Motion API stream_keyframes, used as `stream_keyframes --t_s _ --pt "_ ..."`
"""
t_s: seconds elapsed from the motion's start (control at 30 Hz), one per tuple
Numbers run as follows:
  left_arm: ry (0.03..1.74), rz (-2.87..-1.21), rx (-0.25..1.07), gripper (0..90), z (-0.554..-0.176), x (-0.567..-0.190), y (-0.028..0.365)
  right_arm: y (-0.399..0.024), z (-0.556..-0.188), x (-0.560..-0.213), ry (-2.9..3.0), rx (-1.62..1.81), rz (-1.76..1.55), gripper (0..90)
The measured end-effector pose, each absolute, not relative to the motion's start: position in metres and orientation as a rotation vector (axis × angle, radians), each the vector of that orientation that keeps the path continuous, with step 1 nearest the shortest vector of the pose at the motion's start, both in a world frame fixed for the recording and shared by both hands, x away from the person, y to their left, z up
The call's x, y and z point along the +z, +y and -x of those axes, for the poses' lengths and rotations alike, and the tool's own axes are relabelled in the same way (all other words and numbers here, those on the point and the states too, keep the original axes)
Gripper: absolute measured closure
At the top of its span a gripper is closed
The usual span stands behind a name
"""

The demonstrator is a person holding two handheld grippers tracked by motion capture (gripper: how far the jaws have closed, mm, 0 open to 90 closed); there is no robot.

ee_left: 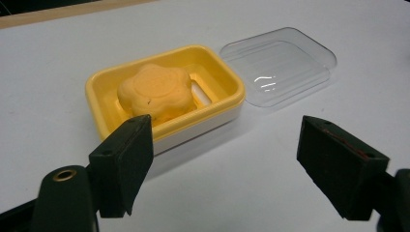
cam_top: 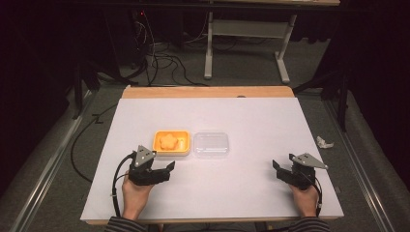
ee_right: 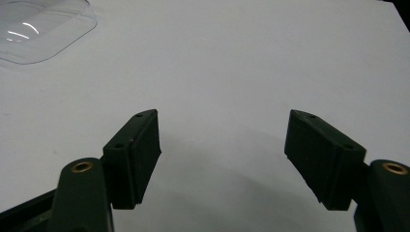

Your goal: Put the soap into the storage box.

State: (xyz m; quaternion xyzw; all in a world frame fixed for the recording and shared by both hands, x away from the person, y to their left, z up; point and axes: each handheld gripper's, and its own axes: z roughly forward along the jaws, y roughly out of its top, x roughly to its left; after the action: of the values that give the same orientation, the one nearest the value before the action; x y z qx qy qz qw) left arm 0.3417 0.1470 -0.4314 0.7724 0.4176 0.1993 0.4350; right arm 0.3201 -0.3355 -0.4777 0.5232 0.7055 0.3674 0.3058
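A yellow soap dish (cam_top: 183,145) (ee_left: 99,89) sits left of the table's centre, and an orange flower-shaped soap (cam_top: 168,140) (ee_left: 154,92) lies inside it. Its clear plastic lid (cam_top: 211,144) (ee_left: 278,65) (ee_right: 38,29) lies flat on the table, touching the dish's right side. My left gripper (cam_top: 164,165) (ee_left: 227,129) is just in front of the dish, open and holding nothing, with its jaws pointed at the dish's near edge. My right gripper (cam_top: 282,166) (ee_right: 223,121) is open over bare table at the front right, well apart from the lid.
The white table top (cam_top: 251,116) has a wooden strip (cam_top: 208,92) along its far edge. A crumpled scrap of paper (cam_top: 324,142) lies on the floor to the right. Cables (cam_top: 164,60) and a table frame (cam_top: 246,43) lie beyond the far edge.
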Motion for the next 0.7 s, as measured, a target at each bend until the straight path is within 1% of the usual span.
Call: stream_keyframes --t_s 0.7 --pt "1.037 -1.954 0.483 21.3 -0.3385 -0.4415 0.1392 -0.3352 -0.3199 -0.4777 1.864 0.972 -1.388 29.0"
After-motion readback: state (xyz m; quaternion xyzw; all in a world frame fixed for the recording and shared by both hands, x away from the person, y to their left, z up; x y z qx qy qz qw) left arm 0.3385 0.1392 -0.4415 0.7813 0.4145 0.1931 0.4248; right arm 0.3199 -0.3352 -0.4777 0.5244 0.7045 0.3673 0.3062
